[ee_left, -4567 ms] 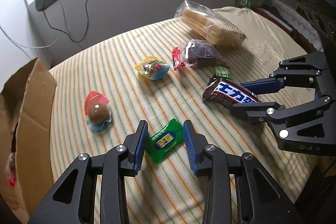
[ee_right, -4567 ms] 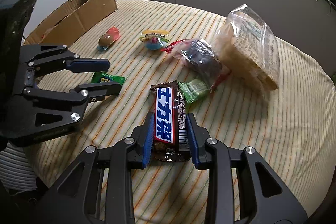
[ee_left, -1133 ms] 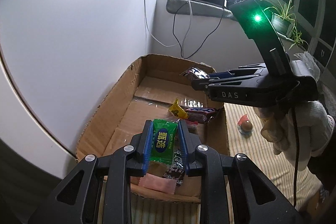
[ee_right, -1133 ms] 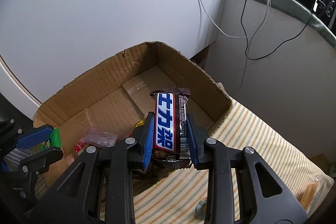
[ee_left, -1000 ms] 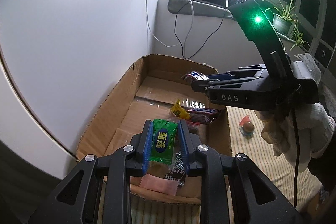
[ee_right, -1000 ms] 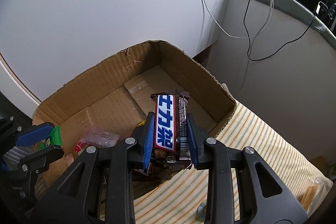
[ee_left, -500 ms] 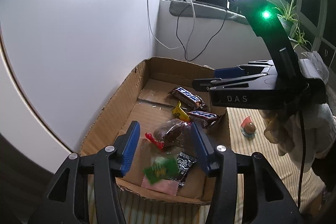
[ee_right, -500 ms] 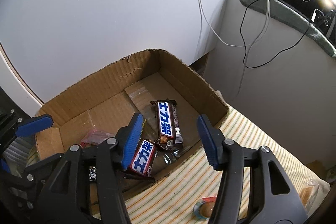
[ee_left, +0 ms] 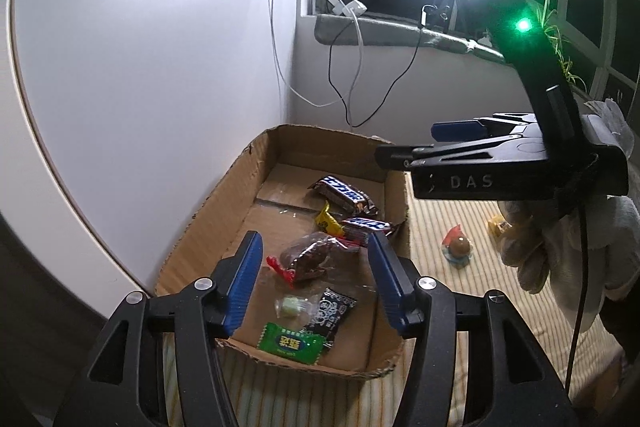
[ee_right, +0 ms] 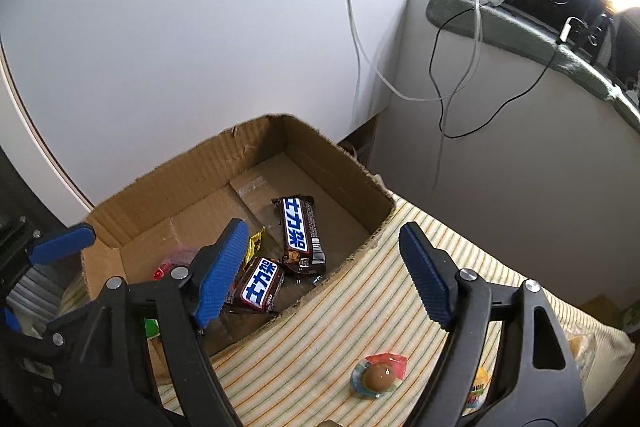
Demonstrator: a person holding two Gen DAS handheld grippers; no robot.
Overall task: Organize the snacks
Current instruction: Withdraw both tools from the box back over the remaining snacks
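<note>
An open cardboard box [ee_left: 224,195] [ee_right: 168,183] holds several snacks. The green candy packet [ee_left: 290,343] lies at its near end. The big chocolate bar [ee_left: 342,193] [ee_right: 300,237] lies on the box floor, a smaller bar [ee_right: 258,287] beside it. My left gripper [ee_left: 314,283] is open and empty above the box's near end. My right gripper [ee_right: 320,269] is open and empty above the box's edge; it shows from the side in the left wrist view [ee_left: 436,143].
A dark wrapped snack [ee_left: 308,257], a black packet [ee_left: 332,311] and a yellow candy [ee_left: 328,223] also lie in the box. A jelly cup [ee_right: 378,375] [ee_left: 458,247] sits on the striped cloth [ee_right: 320,339]. Wall and cables stand behind the box.
Both grippers opened over the box. The green packet dropped from the left gripper and the chocolate bar from the right; both now lie in the box.
</note>
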